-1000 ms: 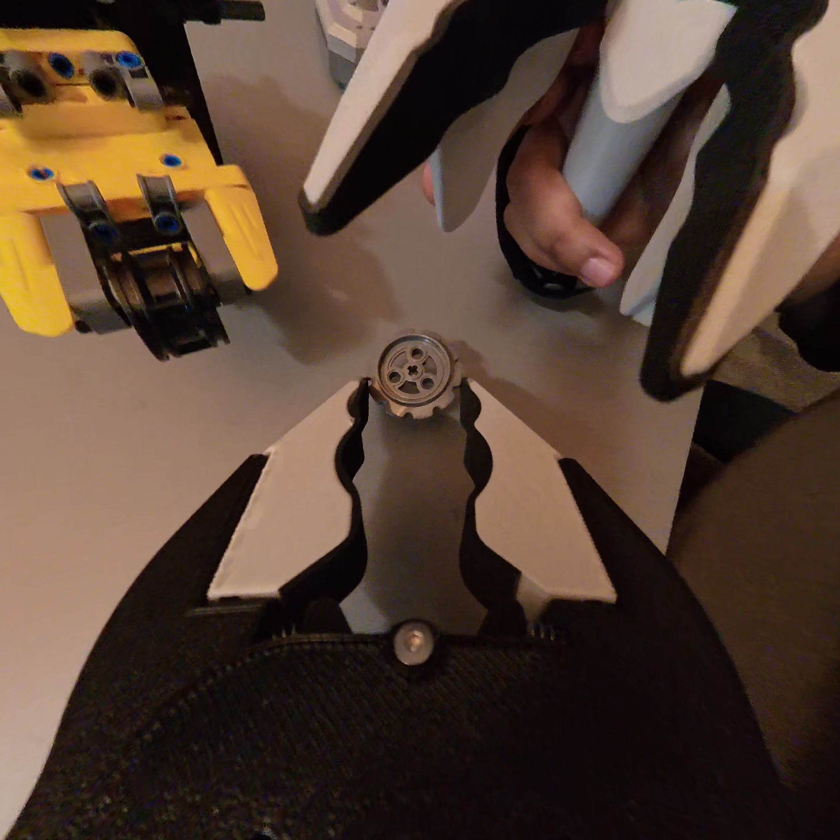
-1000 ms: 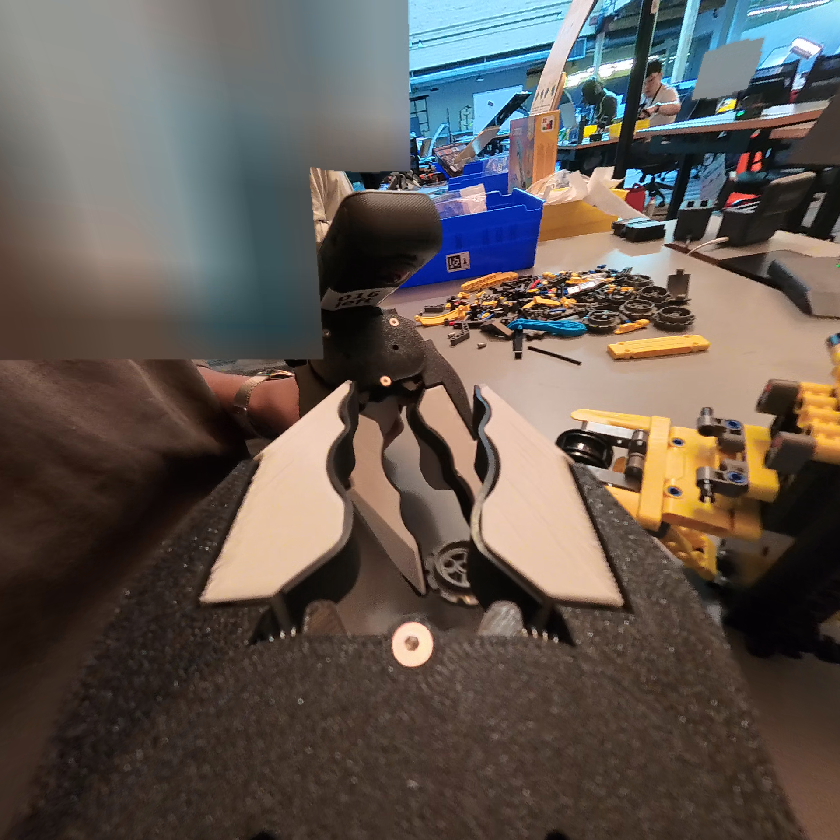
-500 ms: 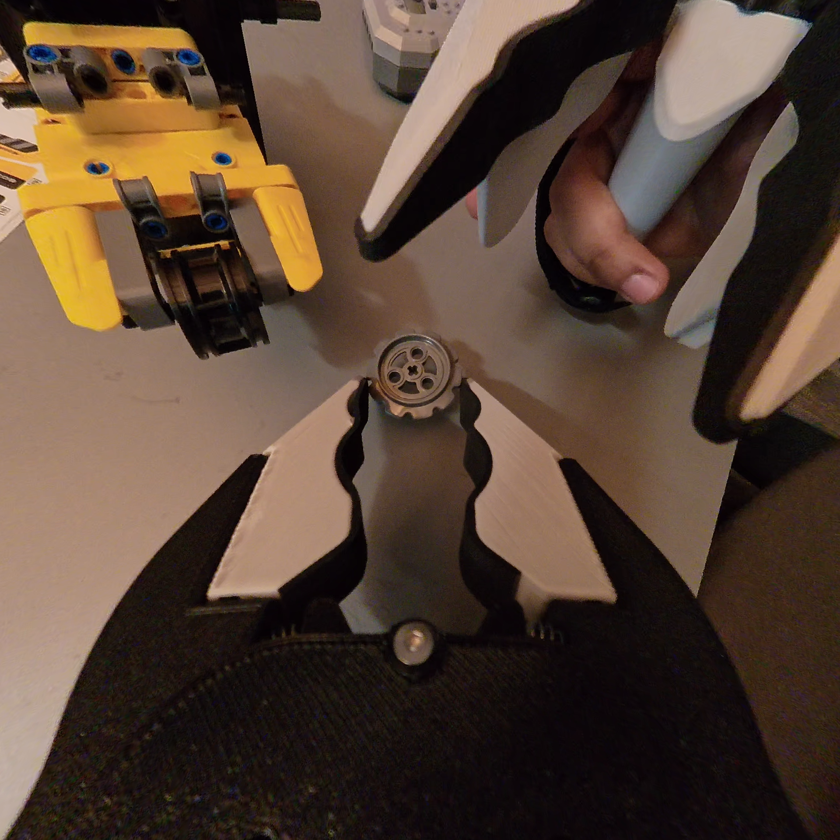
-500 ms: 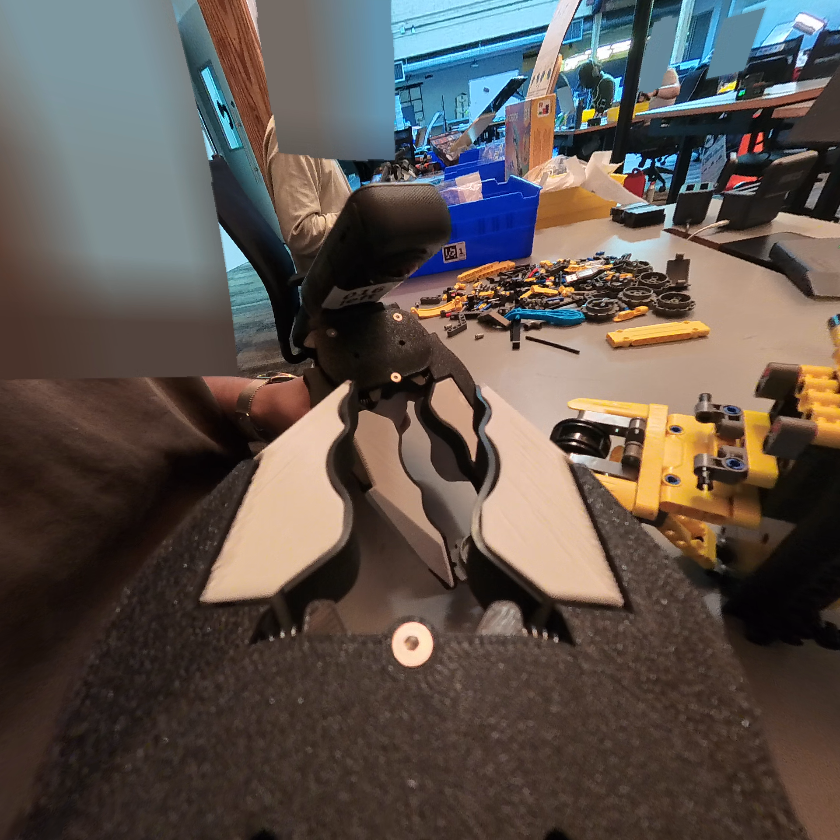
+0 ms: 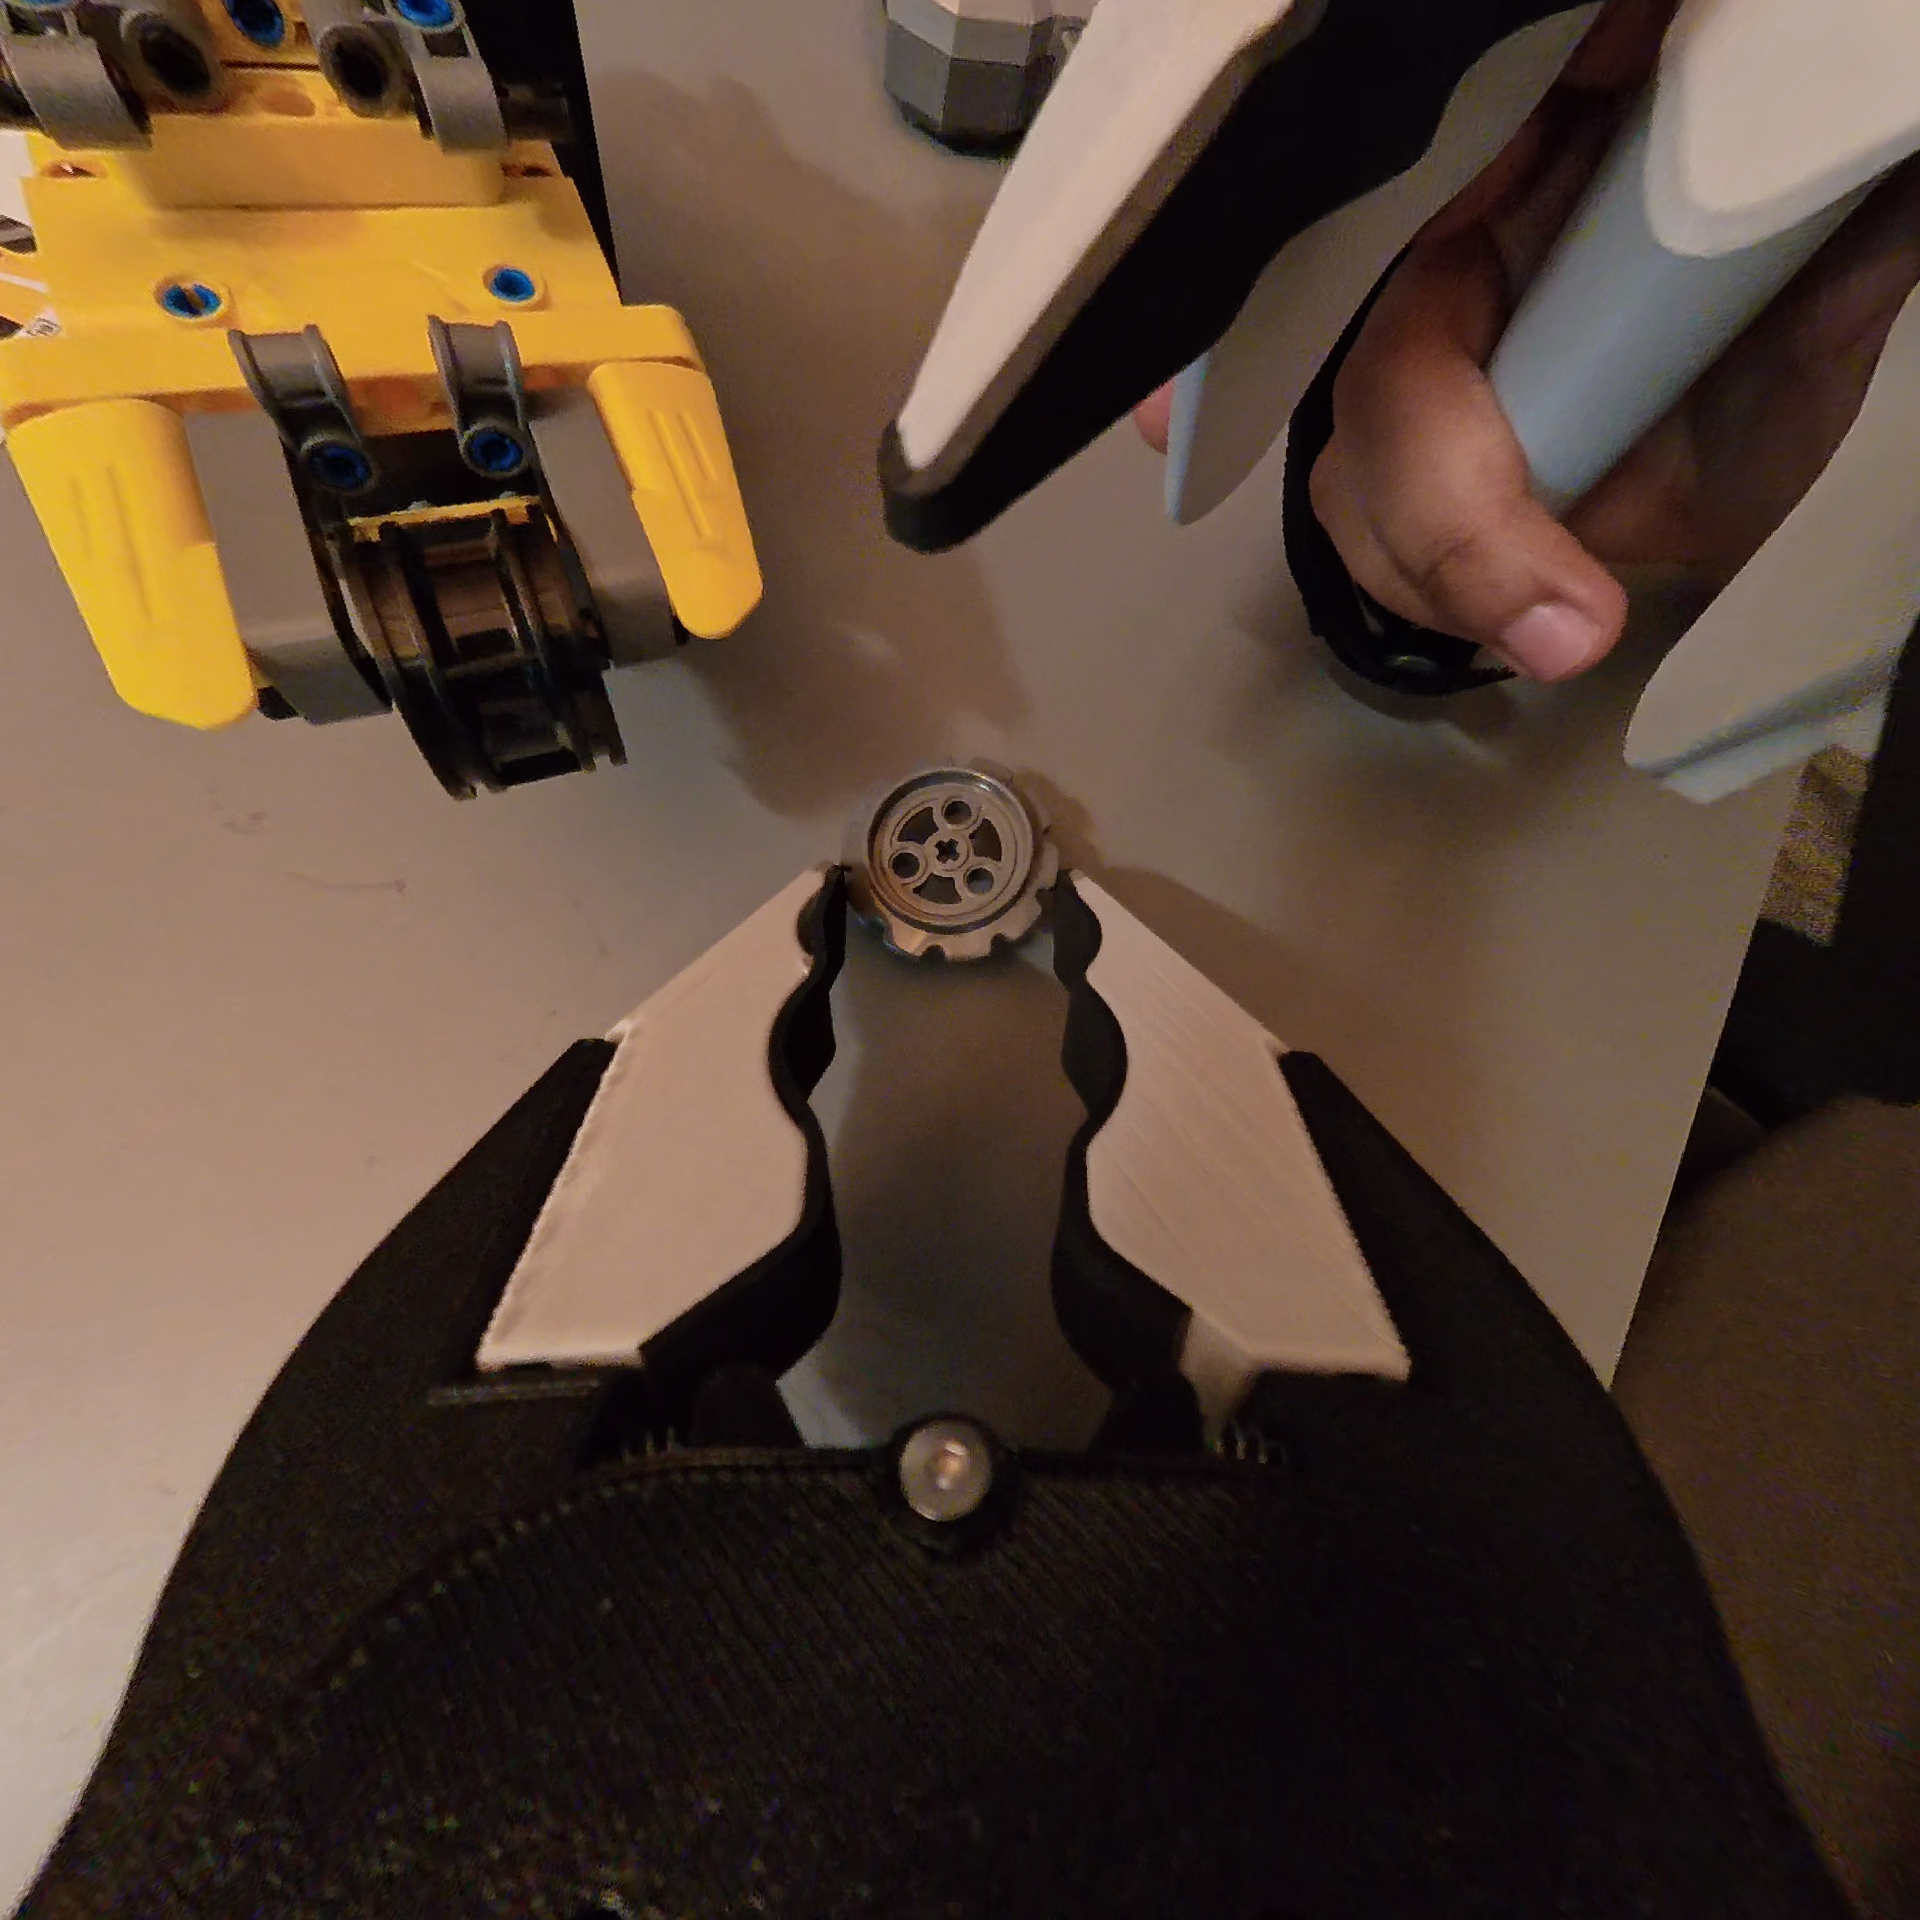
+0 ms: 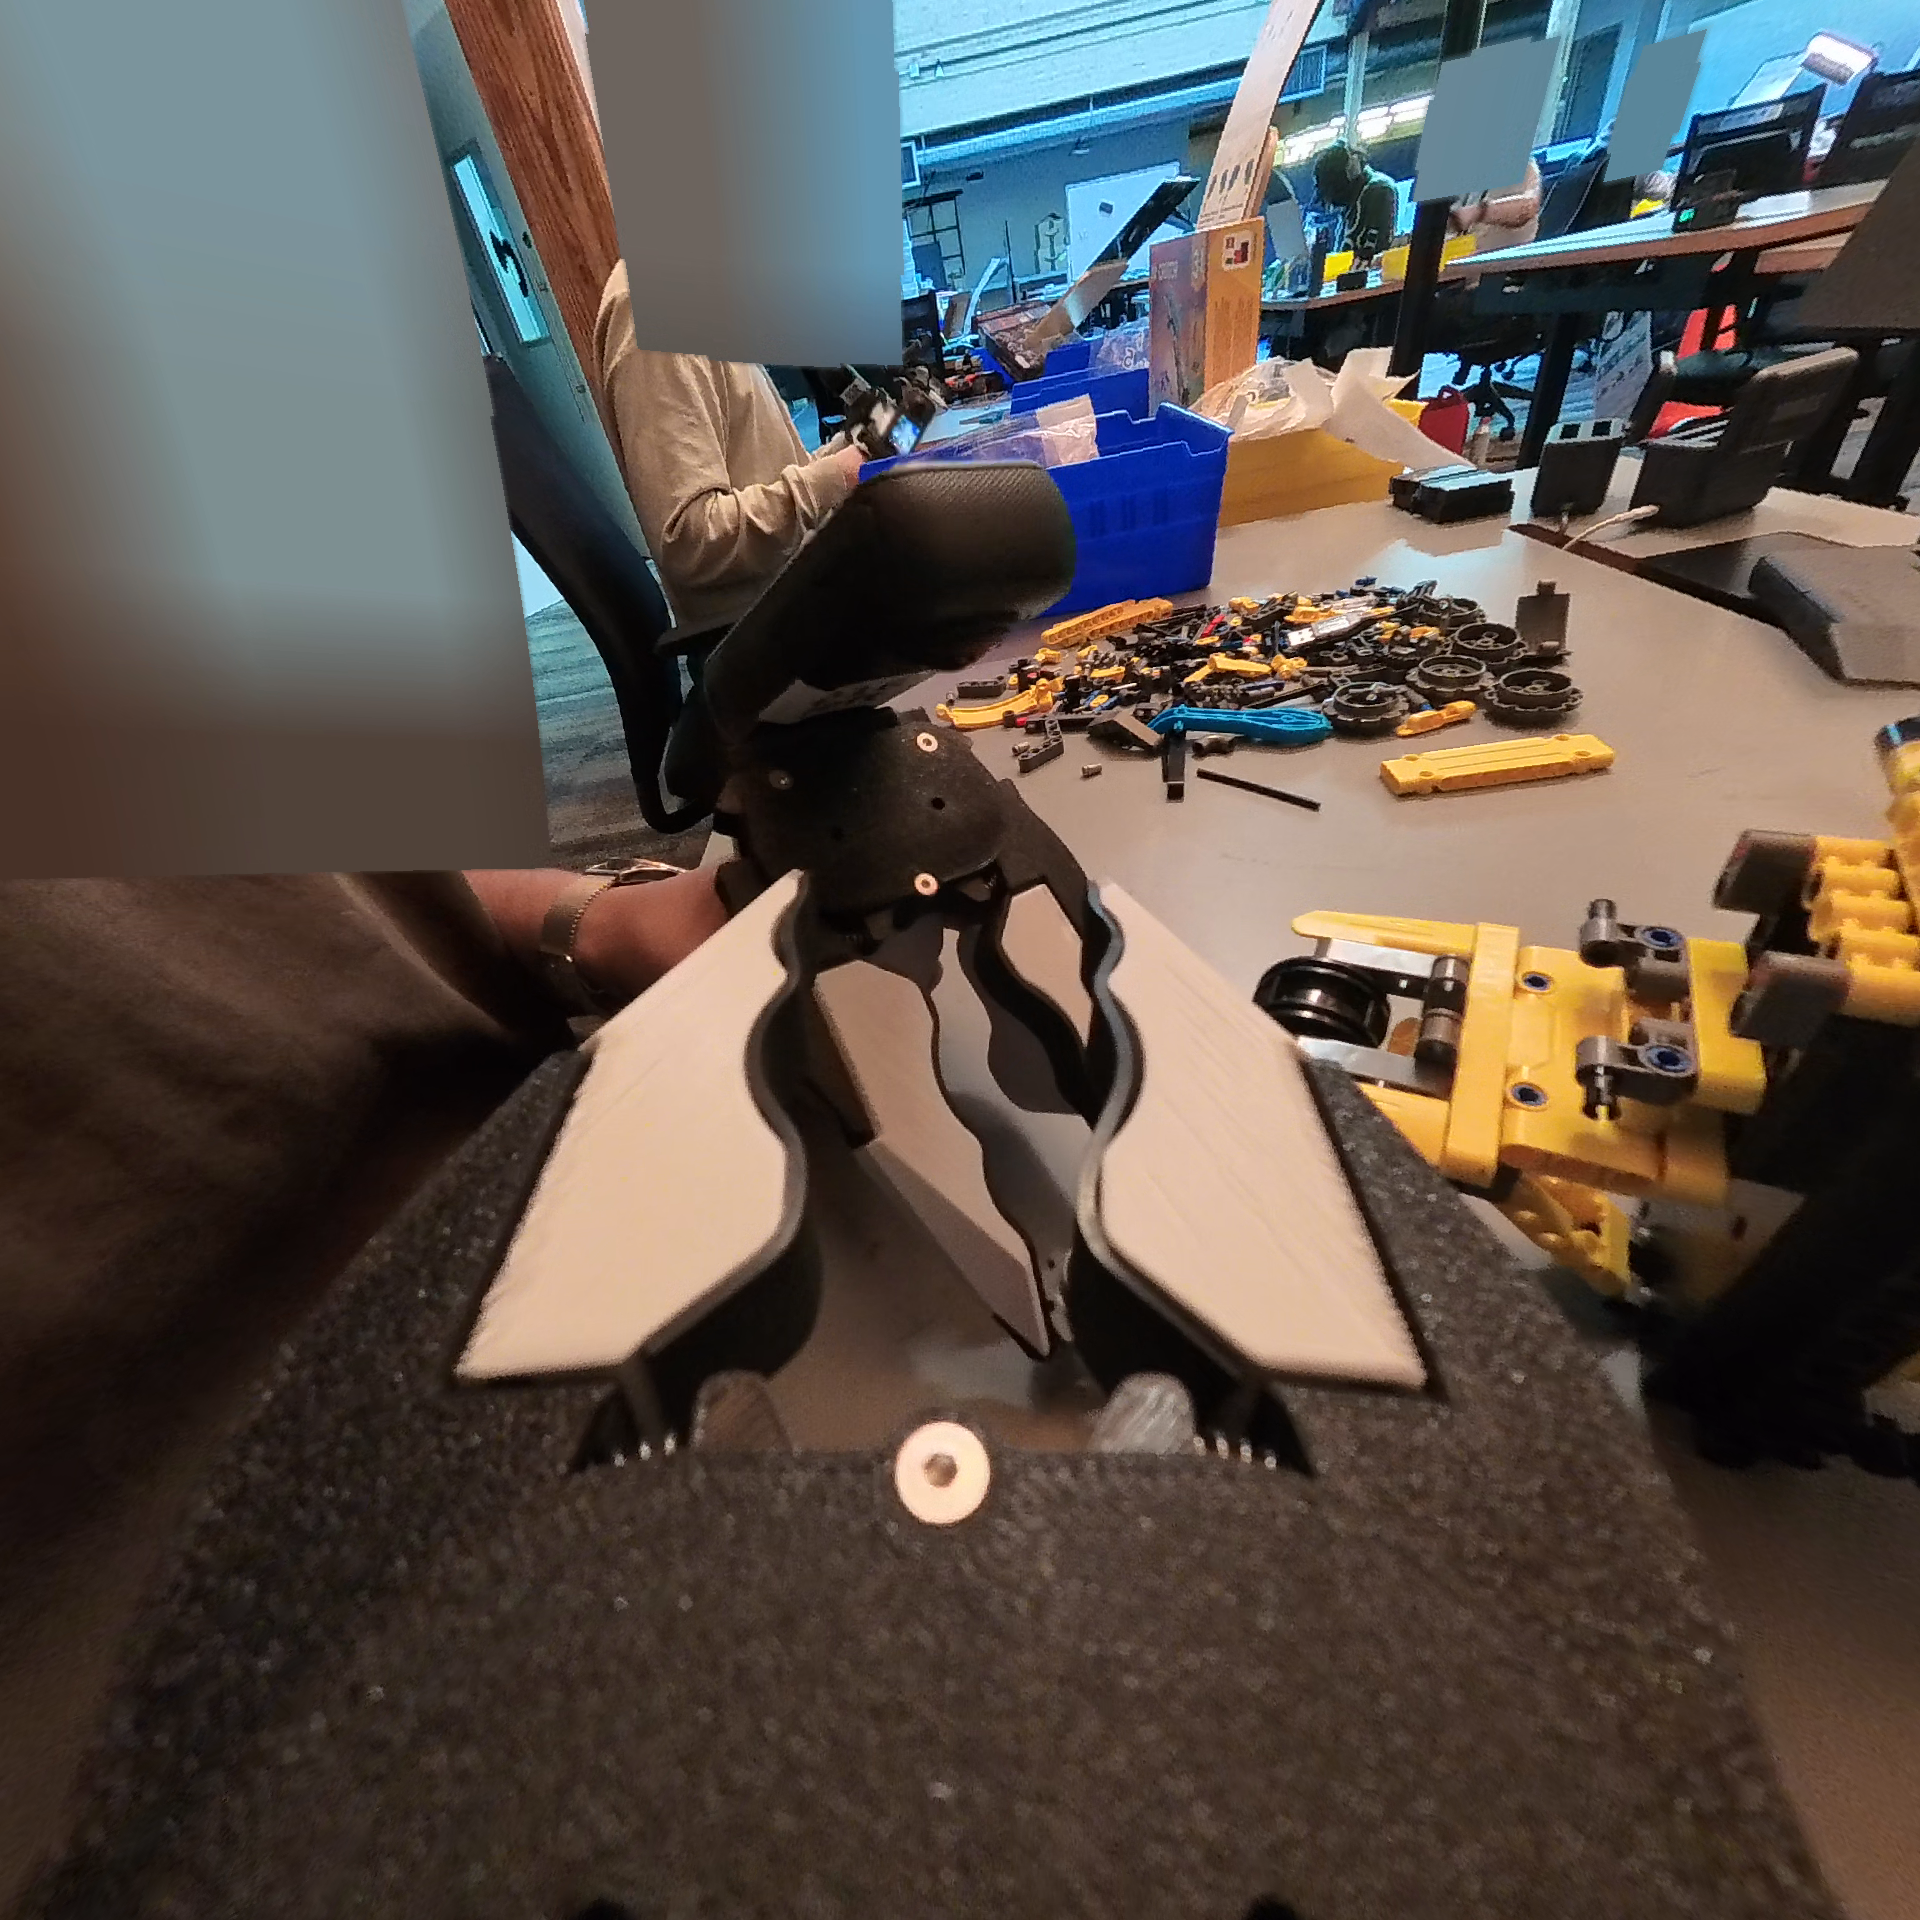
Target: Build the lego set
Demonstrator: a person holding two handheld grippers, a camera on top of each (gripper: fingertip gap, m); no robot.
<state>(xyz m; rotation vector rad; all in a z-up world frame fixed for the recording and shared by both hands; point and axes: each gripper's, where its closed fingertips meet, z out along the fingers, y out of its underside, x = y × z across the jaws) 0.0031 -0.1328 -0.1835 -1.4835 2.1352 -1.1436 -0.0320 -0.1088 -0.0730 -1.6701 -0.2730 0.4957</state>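
In the left wrist view my left gripper [image 5: 948, 902] is shut on a small grey toothed wheel [image 5: 951, 868], held by its rim just above the grey table [image 5: 312, 1039]. A yellow and black brick-built model [image 5: 395, 416] stands to the upper left, its black roller end close to the wheel. My right gripper [image 6: 951, 904] is open and empty. It hovers above and beyond the wheel, one finger [image 5: 1060, 270] pointing down at it, a hand [image 5: 1455, 540] on its handle. In the right wrist view the left gripper [image 6: 904, 810] shows between my fingers; the wheel is hidden.
The yellow model [image 6: 1507, 1049] is at the right. A pile of loose black and yellow parts [image 6: 1299, 675], a yellow beam [image 6: 1496, 764] and a blue bin [image 6: 1132, 499] lie farther back. A person [image 6: 707, 457] sits behind. The table edge [image 5: 1714, 1039] runs close on the right. The tips of one gripper are about 11 cm away from the tips of the other.
The left gripper, still holding the wheel, has moved nearer the yellow model. The right gripper has shifted back and tilted up, staying open.
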